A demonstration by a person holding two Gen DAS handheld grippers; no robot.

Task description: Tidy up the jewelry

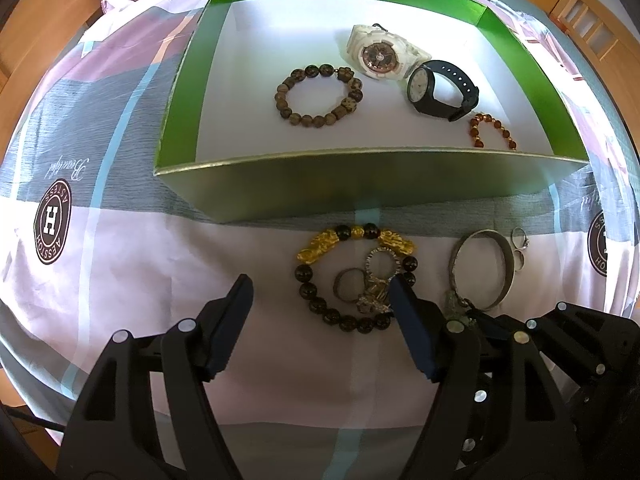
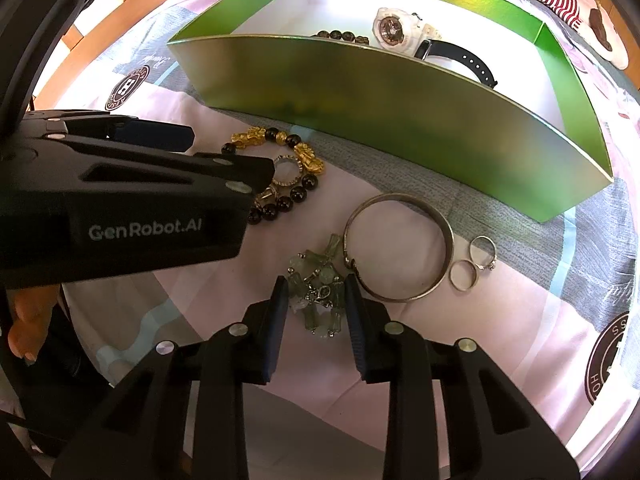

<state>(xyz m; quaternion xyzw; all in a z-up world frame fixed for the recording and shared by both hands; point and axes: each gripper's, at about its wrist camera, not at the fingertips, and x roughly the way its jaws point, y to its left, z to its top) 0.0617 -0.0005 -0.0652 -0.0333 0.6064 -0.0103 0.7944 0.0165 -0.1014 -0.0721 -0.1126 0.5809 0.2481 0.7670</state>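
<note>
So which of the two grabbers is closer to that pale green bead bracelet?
The right. The right gripper has its open fingers either side of the green bead bracelet. The left gripper sits off to one side, open over the black and gold bracelet.

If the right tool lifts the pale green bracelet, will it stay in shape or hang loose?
The green bracelet lies crumpled in a heap between the right tool's open fingers, so it will probably dangle and stretch out. Its beads look glassy and smooth, so they may slip. It touches the silver bangle, which could shift.
</note>
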